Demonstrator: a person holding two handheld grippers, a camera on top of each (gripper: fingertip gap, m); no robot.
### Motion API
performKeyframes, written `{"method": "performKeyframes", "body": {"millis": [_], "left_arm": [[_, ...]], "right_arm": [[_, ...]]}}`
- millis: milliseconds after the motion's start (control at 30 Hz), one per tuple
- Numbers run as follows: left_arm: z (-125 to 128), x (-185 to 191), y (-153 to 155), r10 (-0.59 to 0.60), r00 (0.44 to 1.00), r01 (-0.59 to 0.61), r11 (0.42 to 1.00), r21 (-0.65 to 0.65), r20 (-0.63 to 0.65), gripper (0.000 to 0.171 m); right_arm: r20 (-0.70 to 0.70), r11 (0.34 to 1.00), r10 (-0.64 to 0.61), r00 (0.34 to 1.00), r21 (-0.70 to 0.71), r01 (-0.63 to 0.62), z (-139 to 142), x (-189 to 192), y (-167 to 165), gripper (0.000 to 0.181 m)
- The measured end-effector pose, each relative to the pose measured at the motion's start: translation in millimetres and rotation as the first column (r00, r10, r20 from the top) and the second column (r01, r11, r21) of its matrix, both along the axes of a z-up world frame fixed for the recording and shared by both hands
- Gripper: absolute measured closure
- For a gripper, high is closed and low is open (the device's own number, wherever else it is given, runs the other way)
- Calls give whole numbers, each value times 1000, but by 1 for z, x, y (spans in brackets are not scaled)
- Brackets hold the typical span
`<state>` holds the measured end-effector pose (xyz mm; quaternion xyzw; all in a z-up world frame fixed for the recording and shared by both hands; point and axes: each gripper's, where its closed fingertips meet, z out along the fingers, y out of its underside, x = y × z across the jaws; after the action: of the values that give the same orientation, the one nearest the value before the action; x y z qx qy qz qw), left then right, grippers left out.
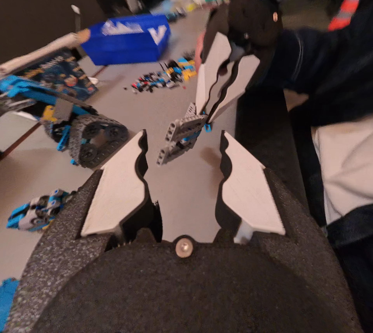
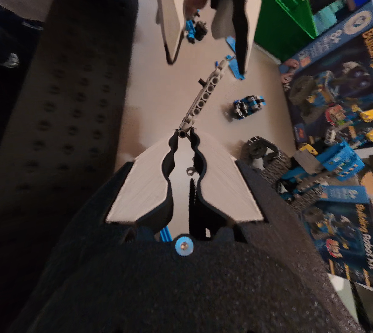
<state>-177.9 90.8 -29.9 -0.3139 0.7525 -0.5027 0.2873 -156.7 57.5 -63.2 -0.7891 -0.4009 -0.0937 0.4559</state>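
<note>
Claw on my right (image 2: 184, 131) was pinched shut on the near end of a grey beam assembly (image 1: 179, 139) — a cluster of holed grey building beams with blue pins — which it held in the air above the pale surface (image 1: 173, 192). From the right wrist view the assembly (image 2: 203, 97) ran as a thin line away from my fingertips toward the other claw. My left claw (image 1: 182, 133) stood wide open with nothing between its white fingers (image 1: 121, 182); the assembly's free end hung just ahead of the gap, not touching either finger as far as I could tell.

Off to my left on the surface sat a tracked vehicle model (image 1: 88, 137) in grey, black and blue, and nearer to me a small blue and grey sub-assembly (image 1: 38, 212). Farther back lay a scatter of loose pieces (image 1: 163, 77) — black, blue, yellow — and behind them a blue box (image 1: 129, 38). A printed kit box (image 2: 333, 121) lay beside the tracked model. A dark perforated panel (image 2: 80, 91) ran along the surface's edge, and a person's dark sleeve (image 1: 323, 73) reached in behind the right claw. Both views were blurred.
</note>
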Motion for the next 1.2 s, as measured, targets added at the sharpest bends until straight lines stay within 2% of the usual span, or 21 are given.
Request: {"method": "performKeyframes", "body": {"millis": [33,100,200,233,333,400,467,567,633,700,767,833,900,933,967,1033,1067,1167,1200], "left_arm": [[-6,1,-8,-62,997,63,998,23,-41,102],[-13,-3,-26,-206,971,206,978,-13,-119,128],[-30,3,-34,-259,950,268,963,31,-172,156],[-33,4,-35,-264,950,275,960,45,-169,164],[-25,17,-33,-193,978,196,980,26,-79,166],[-9,24,-28,-122,993,121,989,-83,-6,166],[12,26,-23,-61,997,74,955,-287,54,166],[24,26,-14,-1,998,37,851,-524,69,166],[24,23,-15,-23,998,59,768,-637,65,166],[27,22,-13,-41,997,73,718,-692,63,166],[29,20,-13,-79,995,98,688,-719,61,166],[27,18,-14,-132,990,116,637,-762,41,166],[24,17,-13,-149,989,111,629,-769,21,167],[23,16,-14,-155,988,114,633,-766,19,167],[22,14,-18,-176,984,127,637,-761,17,166],[16,12,-28,-221,975,146,660,-737,-5,167],[13,11,-32,-238,971,154,672,-724,-15,167],[9,13,-34,-234,972,144,691,-708,-30,166],[8,14,-33,-230,973,135,685,-716,-36,167]], "right_arm": [[-12,1000,18,1000,-3,-18,0,-4,-1,171],[-47,998,47,998,-32,-48,-2,-10,-6,171],[-69,997,35,997,-60,-39,-2,-7,-12,172],[-80,998,18,997,-57,-22,-1,-2,-12,172],[-201,998,-29,979,44,39,16,13,-8,171],[-355,982,-24,934,167,89,40,23,-9,164],[-536,967,-3,844,214,139,56,34,-12,160],[-772,978,37,635,159,137,60,33,-9,152],[-852,974,73,519,173,147,62,34,-3,148],[-911,970,135,390,201,134,68,39,-4,157],[-952,978,176,252,197,62,75,40,-10,155],[-961,973,215,175,225,40,83,46,-18,147],[-961,965,252,114,258,40,91,58,-27,142],[-967,971,226,120,233,50,88,64,-27,136],[-973,983,170,158,179,41,77,64,-24,127],[-971,995,91,221,80,-59,58,44,-20,123],[-968,994,76,238,54,-100,52,33,-18,126],[-961,985,36,274,-12,-171,37,15,-13,157],[-961,987,35,275,-11,-162,37,15,-12,159]]}}
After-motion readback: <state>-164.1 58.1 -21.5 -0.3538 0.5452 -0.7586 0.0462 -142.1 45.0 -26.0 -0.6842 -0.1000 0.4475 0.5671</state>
